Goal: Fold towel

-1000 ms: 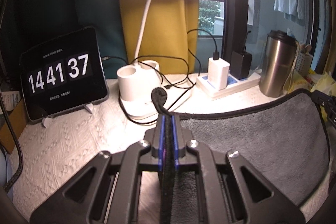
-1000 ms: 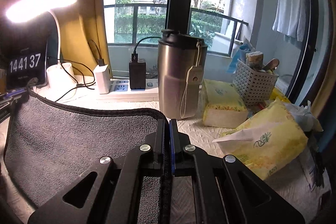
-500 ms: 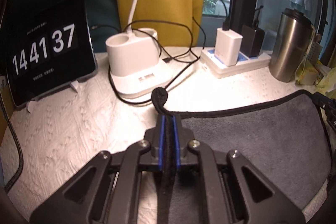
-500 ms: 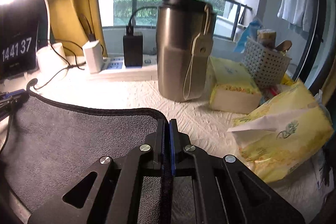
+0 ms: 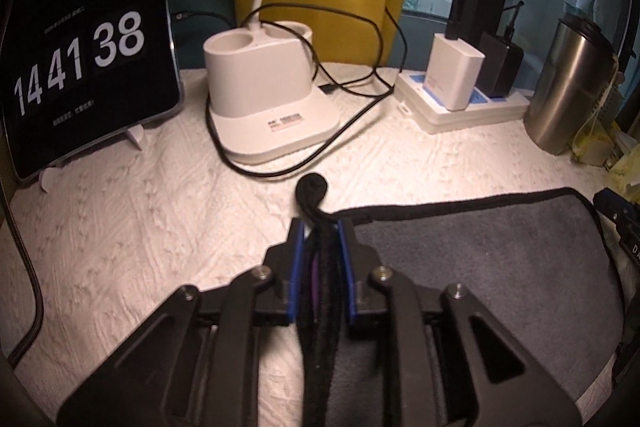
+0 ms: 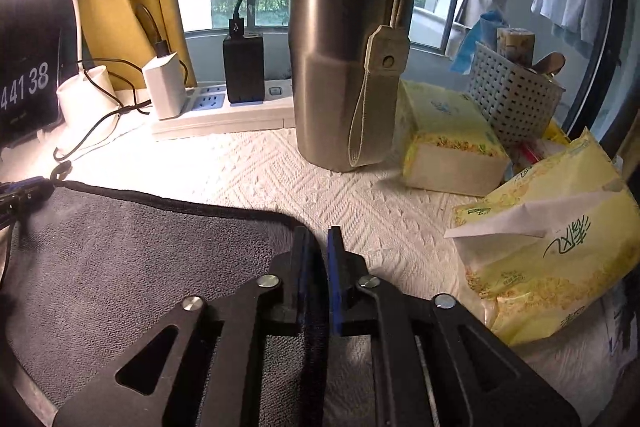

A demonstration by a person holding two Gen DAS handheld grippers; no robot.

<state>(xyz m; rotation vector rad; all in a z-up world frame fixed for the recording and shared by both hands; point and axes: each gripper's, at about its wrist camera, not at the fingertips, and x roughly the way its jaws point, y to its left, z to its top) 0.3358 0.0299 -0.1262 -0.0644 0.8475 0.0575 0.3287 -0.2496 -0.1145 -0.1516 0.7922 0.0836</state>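
Observation:
A dark grey towel (image 5: 480, 267) with black edging lies flat on the white textured table cover; it also shows in the right wrist view (image 6: 140, 259). My left gripper (image 5: 320, 227) stands at the towel's far left corner, its blue pads slightly parted with the black hem and hanging loop (image 5: 312, 187) between them. My right gripper (image 6: 318, 235) stands at the far right corner, pads slightly parted around the hem. Each gripper shows at the edge of the other's view.
Behind the towel stand a tablet clock (image 5: 88, 67), a white lamp base (image 5: 268, 99) with black cables, a power strip (image 5: 460, 103) with chargers, and a steel tumbler (image 6: 344, 67). Tissue packs (image 6: 552, 255) and a white basket (image 6: 516, 99) sit to the right.
Both grippers carried the towel corners forward and down onto the table. Both sets of jaws have loosened from tightly shut to slightly parted.

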